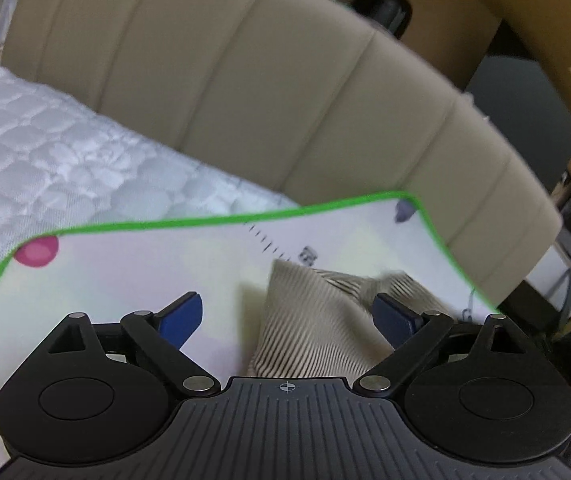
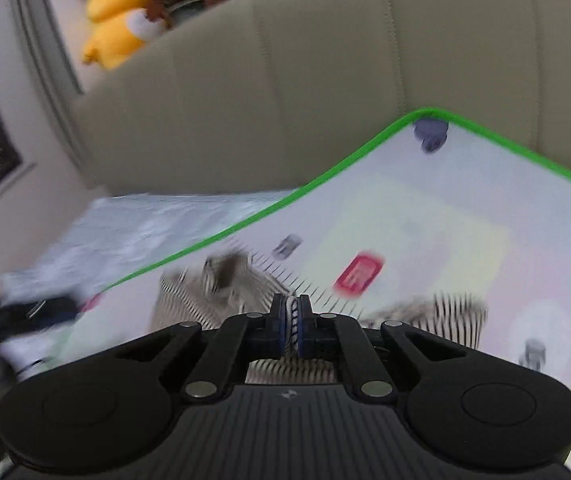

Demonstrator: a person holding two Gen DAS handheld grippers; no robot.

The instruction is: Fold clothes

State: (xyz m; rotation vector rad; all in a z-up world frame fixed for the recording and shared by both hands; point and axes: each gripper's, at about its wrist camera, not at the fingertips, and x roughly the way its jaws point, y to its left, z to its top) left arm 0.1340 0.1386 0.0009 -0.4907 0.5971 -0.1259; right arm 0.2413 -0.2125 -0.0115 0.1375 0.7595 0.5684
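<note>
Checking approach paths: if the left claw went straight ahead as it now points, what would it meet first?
Probably the striped cloth: it lies between the open left claw fingers, on the mat. Depth is unclear; the claw may be above it.

Both grippers (image 1: 288, 318) (image 2: 292, 322) matte black w/ ribbed bodies, silver pivot screws, blue-padded jaws

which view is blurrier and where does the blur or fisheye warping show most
The right wrist view is blurrier: the striped garment and the mat prints smear with motion, though the right gripper stays sharp. The left wrist view is clearer, only soft at the garment's far edge beyond the left gripper. Both bend the beige headboard into an arc.
</note>
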